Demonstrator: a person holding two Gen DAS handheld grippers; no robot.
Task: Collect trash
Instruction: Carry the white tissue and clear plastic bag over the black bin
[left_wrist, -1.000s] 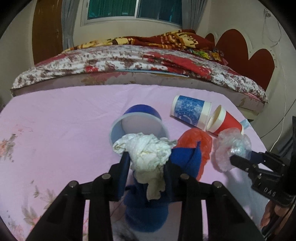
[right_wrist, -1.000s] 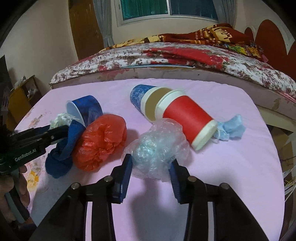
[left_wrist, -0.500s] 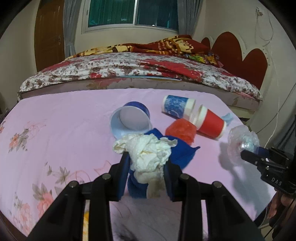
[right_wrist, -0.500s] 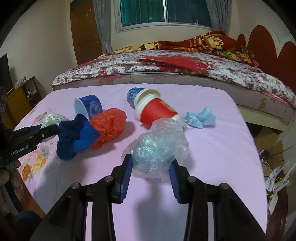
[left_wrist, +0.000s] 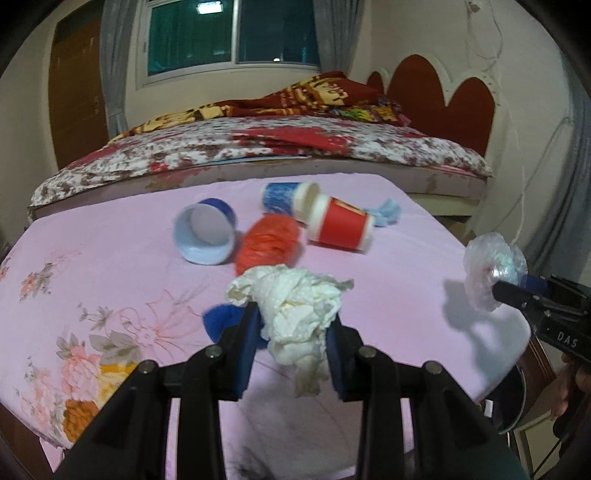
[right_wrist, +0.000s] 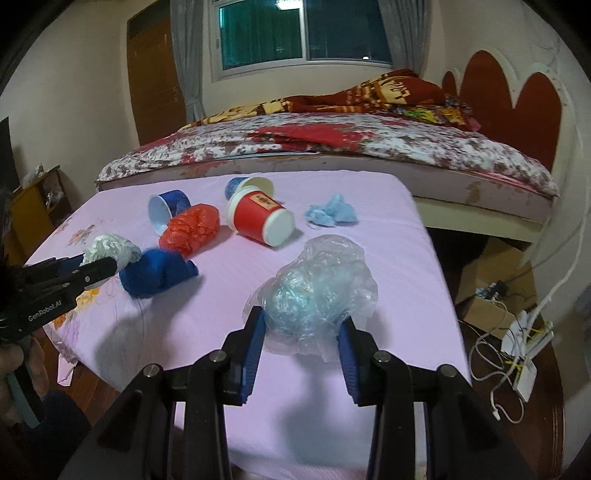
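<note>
White tissue wad (left_wrist: 295, 306) and clear plastic (right_wrist: 317, 291) (both jaw-clamped) now higher, blue cloth (right_wrist: 155, 271) dropped.

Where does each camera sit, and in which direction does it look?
Left wrist: on the left tongs, looking forward over the pink table to the bed; shows its fingers clamping white tissue, right tongs at the right edge.
Right wrist: on the right tongs, same direction; fingers clamp a clear plastic wad, left tongs at left.
Shared: red cup, red bag.
</note>
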